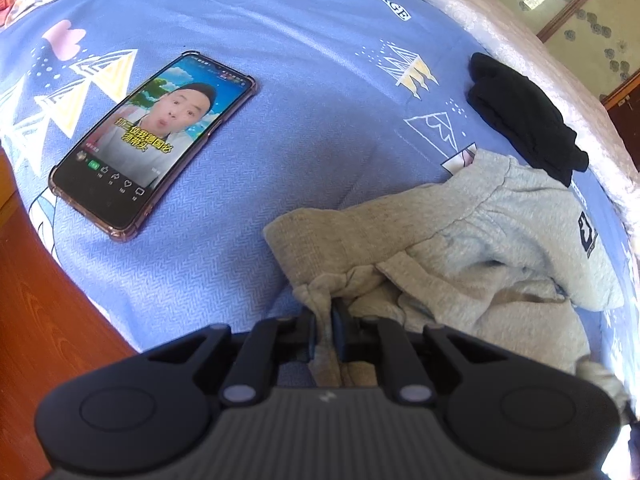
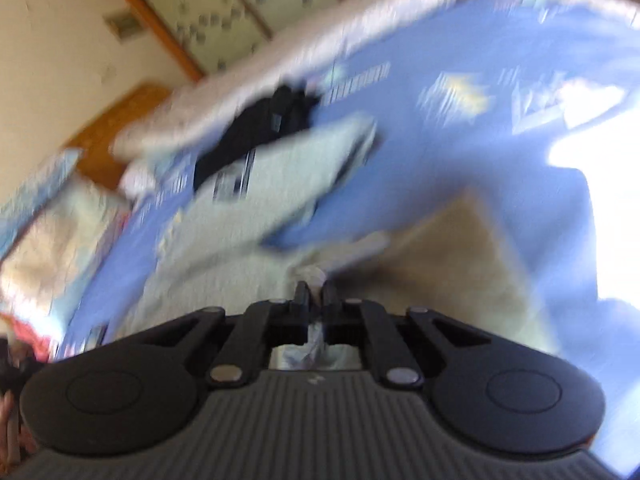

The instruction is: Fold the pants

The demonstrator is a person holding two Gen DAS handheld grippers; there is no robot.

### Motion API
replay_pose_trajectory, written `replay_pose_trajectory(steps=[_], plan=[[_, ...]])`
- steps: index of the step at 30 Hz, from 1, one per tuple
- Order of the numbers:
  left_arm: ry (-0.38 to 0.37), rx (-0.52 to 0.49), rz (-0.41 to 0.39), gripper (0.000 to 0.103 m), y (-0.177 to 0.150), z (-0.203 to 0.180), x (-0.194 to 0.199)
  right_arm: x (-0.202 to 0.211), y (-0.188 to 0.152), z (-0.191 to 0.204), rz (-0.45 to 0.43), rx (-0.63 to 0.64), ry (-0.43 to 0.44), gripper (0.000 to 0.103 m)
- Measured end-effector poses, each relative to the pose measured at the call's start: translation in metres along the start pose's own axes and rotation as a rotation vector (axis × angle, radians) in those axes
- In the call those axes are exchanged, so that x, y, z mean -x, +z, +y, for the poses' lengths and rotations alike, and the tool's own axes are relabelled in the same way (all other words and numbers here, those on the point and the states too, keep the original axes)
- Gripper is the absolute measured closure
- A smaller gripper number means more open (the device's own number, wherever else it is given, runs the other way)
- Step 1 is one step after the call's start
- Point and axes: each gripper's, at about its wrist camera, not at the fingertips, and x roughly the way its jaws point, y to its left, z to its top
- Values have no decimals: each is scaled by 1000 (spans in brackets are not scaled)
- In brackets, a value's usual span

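The grey pants (image 1: pixel 460 248) lie bunched on the blue bedsheet (image 1: pixel 280 120), beside a phone (image 1: pixel 152 144); the left gripper (image 1: pixel 325 330) pinches a fold of cloth, jaws nearly closed; the right gripper (image 2: pixel 316 300), blurred, likewise clamps grey fabric; best to draw both corners apart evenly, keeping the cloth taut and clear of the black garment (image 1: pixel 524 116).

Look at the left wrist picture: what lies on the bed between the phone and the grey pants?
Nothing: between the phone and the grey pants only bare blue patterned bedsheet shows, in the left wrist view.
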Motion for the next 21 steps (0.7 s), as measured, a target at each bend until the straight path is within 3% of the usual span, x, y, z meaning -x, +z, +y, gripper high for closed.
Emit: replay_pose_trajectory(steps=[3,7,10,12,14,16,17,19,21], plan=[[11,-11,-2,94,-1,-2,1,64,38,-50,-179,-64,-124,95],[40,-26,-12,94,-4,-8,0,138,60,-127,-329,-225,-262,95],[63,-41,-22,94,-6,-13,-1,154,53,-168,-325,-286,-374,95],[73,-51,-23,94,-7,-16,-1,143,41,-182,-272,-290,-446,93],[85,-54,-15,93,-8,-17,1,126,27,-191,-199,-300,-525,85],[78,-62,-5,90,-6,-15,6,123,14,-196,-165,-327,-590,69],[72,-63,-4,87,-5,-12,11,130,7,-199,-186,-353,-594,64],[56,-44,-22,85,-1,-3,25,146,-3,-203,-238,-418,-588,64],[31,-13,-59,84,8,7,41,167,-8,-202,-322,-480,-638,67]])
